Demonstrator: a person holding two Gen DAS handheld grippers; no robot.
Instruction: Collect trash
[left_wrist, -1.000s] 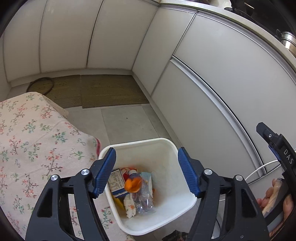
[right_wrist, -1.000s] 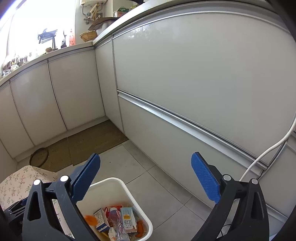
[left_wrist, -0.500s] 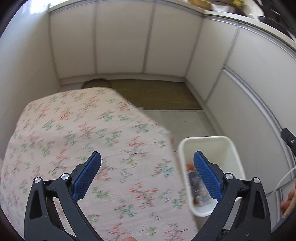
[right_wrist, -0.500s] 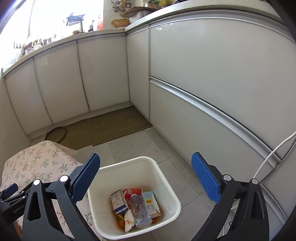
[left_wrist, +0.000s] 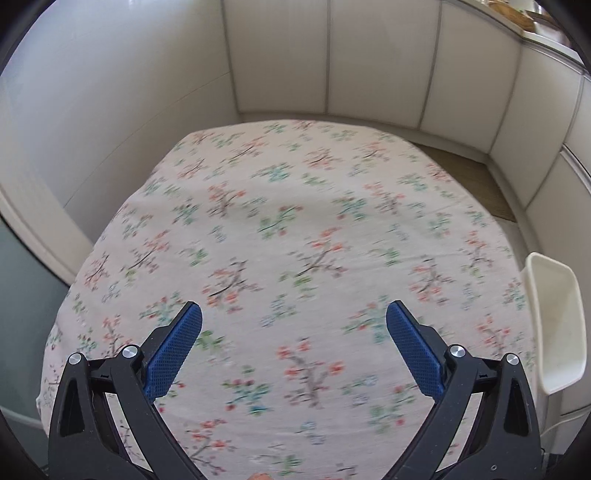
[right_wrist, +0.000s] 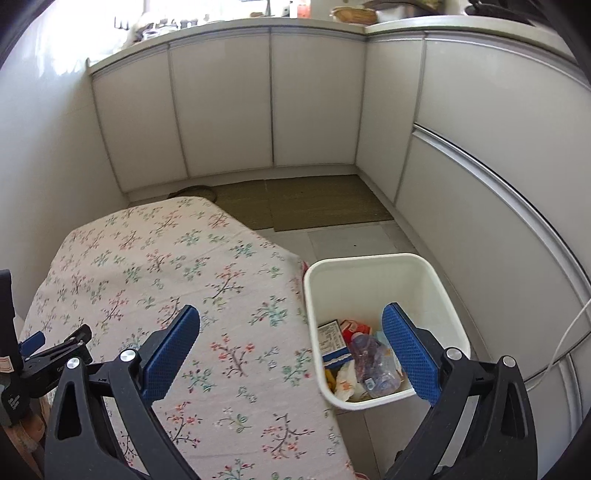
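Observation:
A white plastic bin (right_wrist: 384, 266) stands on the floor beside a table under a floral cloth (right_wrist: 166, 258). In it lie a clear plastic bottle (right_wrist: 369, 363), a small carton (right_wrist: 334, 341) and crumpled wrappers. My right gripper (right_wrist: 291, 350) is open and empty, above the table's edge and the bin. My left gripper (left_wrist: 293, 349) is open and empty above the floral cloth (left_wrist: 295, 221). The bin's rim (left_wrist: 554, 325) shows at the right edge of the left wrist view. The left gripper also shows at the left edge of the right wrist view (right_wrist: 44, 354).
White kitchen cabinets (right_wrist: 314, 103) run along the back and right. A brown mat (right_wrist: 317, 201) lies on the tiled floor behind the bin. A white cable (right_wrist: 570, 336) hangs at the right. A wall (left_wrist: 92, 110) stands left of the table.
Both grippers have swung left, away from the bin. The left one now looks at the floral cloth, with the bin at its right edge. The right one now sees table and bin.

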